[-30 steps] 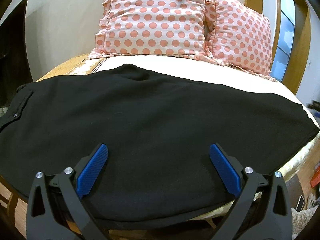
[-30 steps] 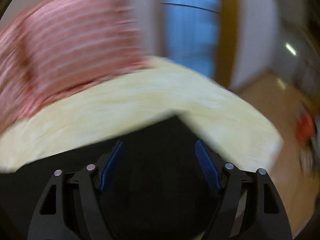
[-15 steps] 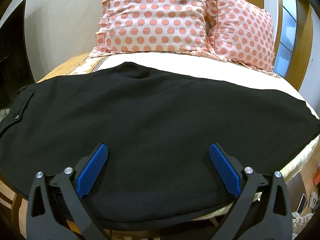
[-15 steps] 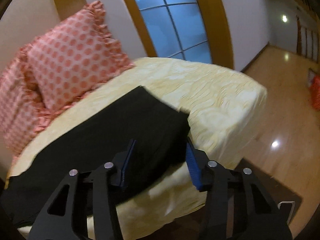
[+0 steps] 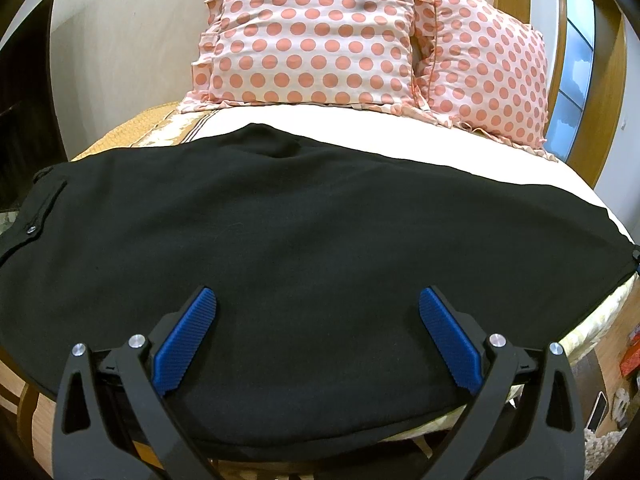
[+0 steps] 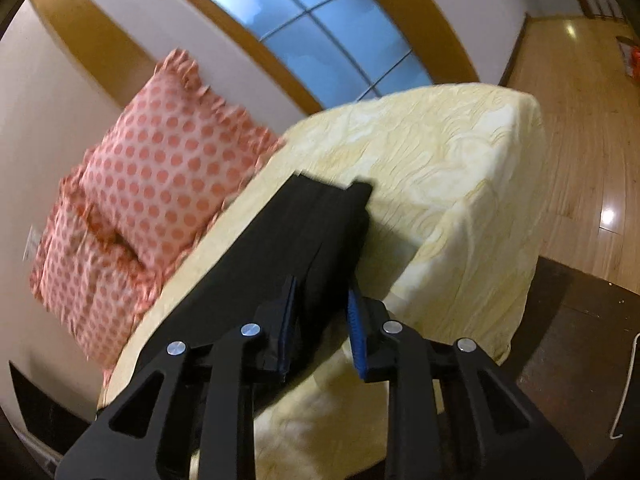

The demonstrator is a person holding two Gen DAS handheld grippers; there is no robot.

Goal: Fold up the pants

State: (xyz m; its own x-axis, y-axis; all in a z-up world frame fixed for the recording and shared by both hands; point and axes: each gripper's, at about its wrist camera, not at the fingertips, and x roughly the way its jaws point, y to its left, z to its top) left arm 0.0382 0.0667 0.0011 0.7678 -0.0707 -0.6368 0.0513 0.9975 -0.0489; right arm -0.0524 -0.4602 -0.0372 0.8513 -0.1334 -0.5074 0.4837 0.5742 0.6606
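Pants flat on yellow bedspread

Wide-open left hand-held gripper over black pants.

A bed with two polka-dot pillows stands beneath a wood-framed window; glossy wooden floor reflects lights.

The pants are matt black cloth. The bedspread beneath is textured yellow fabric; the floor beside it is glossy wood.
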